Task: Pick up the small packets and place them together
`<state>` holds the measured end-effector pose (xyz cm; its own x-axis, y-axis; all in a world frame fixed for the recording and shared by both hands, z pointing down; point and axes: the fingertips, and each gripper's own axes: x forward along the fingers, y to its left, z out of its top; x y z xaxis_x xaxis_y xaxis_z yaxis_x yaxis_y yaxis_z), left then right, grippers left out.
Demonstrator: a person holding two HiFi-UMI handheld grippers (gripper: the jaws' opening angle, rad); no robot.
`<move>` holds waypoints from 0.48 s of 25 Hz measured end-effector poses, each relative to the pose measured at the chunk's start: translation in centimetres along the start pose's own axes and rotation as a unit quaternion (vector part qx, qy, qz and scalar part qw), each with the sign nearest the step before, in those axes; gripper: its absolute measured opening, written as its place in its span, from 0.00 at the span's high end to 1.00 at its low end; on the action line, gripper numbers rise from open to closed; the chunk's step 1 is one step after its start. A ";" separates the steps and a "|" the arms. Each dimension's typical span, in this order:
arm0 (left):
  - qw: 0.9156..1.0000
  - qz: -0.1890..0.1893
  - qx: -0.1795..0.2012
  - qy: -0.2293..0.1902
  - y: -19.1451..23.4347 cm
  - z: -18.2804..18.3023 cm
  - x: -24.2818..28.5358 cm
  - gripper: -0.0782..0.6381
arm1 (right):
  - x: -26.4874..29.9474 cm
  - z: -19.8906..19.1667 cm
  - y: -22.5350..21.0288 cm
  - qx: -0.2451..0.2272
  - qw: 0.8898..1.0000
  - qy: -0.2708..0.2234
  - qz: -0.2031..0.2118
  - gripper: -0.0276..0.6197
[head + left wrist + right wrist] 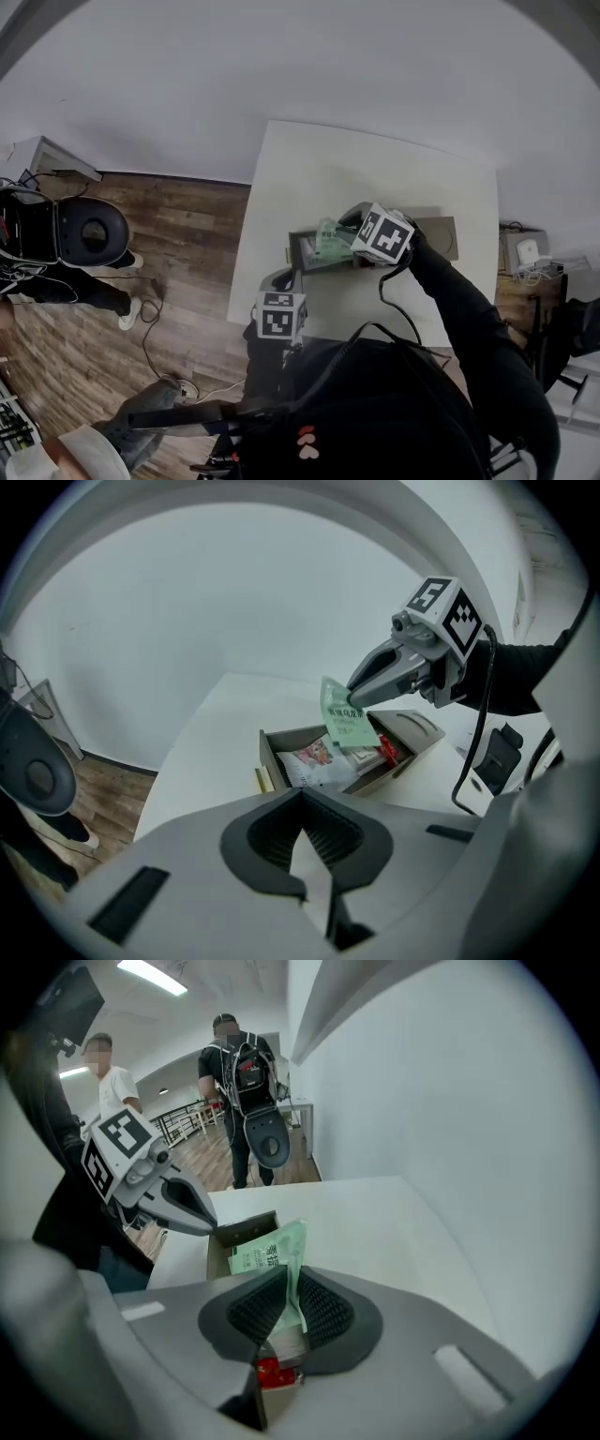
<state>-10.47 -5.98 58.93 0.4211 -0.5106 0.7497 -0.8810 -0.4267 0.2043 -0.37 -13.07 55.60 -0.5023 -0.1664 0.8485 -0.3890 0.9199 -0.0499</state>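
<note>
The right claw (289,1288) is clamping the top edge of a green packet (345,720), with the ribbed pads pressing on it from both sides. The packet is hanging freely just above the grey box (269,754), which is sitting toward the near left part of the white table (375,169). Other packets (314,761), one white with a picture and one red, are lying inside the box directly below it. The left claw (305,834) is hovering near the table's near left edge with its jaws together and nothing between them, well apart from the box.

The step in hand is, as far as I can judge, carrying the green packet so that it joins the rest. Only a thin strip is being gripped, so the squeeze should be kept steady: the slick, light wrapper is probably prone to slipping or swinging. Its lower edge is dangling close to the box's far wall, so it is worth raising it clear before travelling sideways, and moving slowly so it does not flap. The cable trailing from the right claw should be kept away from the box rim. The left claw is best kept where it is, out of the path.
</note>
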 end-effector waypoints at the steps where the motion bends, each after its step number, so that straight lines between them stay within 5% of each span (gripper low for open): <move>1: 1.000 0.002 0.000 0.000 0.1 0.0 0.0 0.89 | -0.9 0.3 -0.5 0.006 1.000 -0.013 -0.007 0.89; 7: 1.000 0.004 0.002 0.001 0.2 0.1 0.1 0.89 | -6.3 0.0 -3.7 0.067 0.993 -0.082 -0.058 0.89; 12: 1.000 0.008 0.005 0.006 0.1 0.0 0.1 0.89 | -11.7 -5.6 -6.8 0.150 0.975 -0.101 -0.125 0.92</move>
<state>-10.54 -6.13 59.03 0.4050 -0.5088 0.7597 -0.8851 -0.4265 0.1862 12.52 -15.36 48.94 -0.4933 -0.4674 0.7337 -0.7124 0.7010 -0.0324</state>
